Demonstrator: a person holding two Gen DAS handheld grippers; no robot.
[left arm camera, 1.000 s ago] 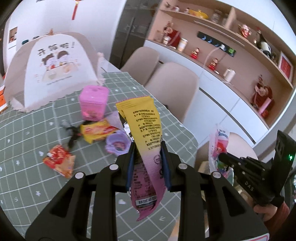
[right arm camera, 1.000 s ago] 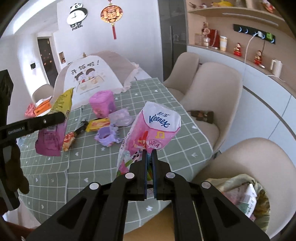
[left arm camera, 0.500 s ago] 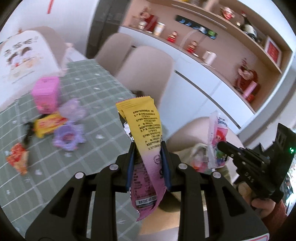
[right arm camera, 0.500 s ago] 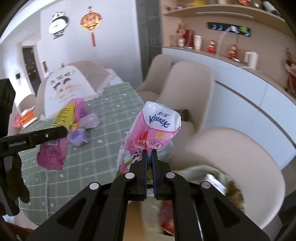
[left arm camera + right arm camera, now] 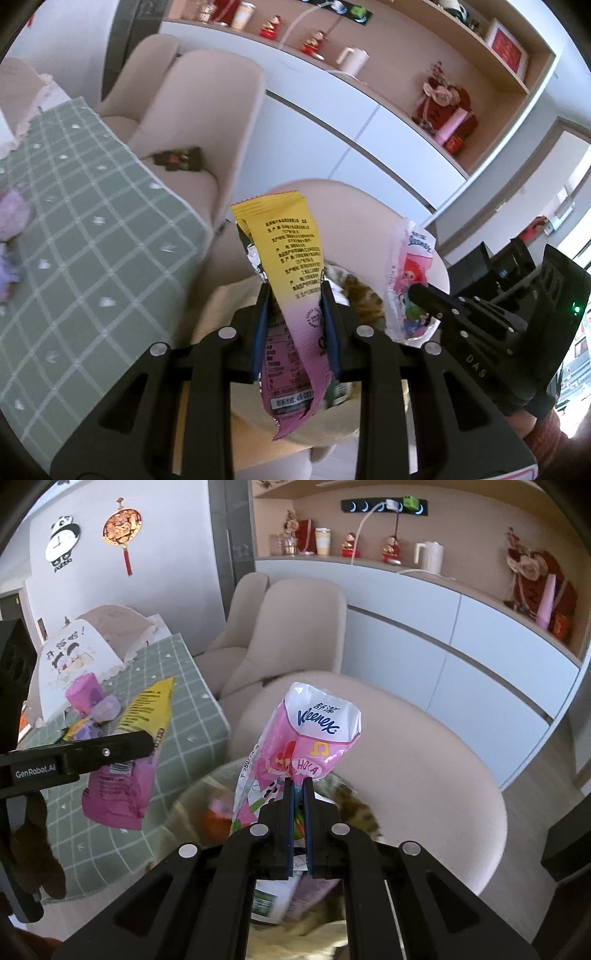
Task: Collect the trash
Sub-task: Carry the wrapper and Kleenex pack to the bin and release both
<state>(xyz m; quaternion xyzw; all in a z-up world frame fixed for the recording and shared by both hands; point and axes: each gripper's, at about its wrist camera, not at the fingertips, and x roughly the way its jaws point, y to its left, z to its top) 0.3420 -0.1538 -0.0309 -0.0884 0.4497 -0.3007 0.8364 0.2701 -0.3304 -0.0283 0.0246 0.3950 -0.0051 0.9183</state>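
Left gripper [image 5: 295,314] clamped on yellow-pink wrapper [image 5: 291,280], wrapper sticking up toward 12. Right gripper [image 5: 298,812] pinched tight on pink Keenex pack [image 5: 303,749], seen at 3 o'clock in the left view. Both held over an open bag [image 5: 354,805] with trash inside, sitting on a beige chair [image 5: 424,760]. Table [image 5: 177,686] with more litter at 9–10 o'clock.

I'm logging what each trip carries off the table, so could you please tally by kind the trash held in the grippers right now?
Yellow-and-magenta foil snack wrapper, pinched in the left gripper: 1
Pink-and-white plastic Kleenex tissue pack wrapper, pinched in the right gripper: 1
Total: 2 pieces, one per gripper.
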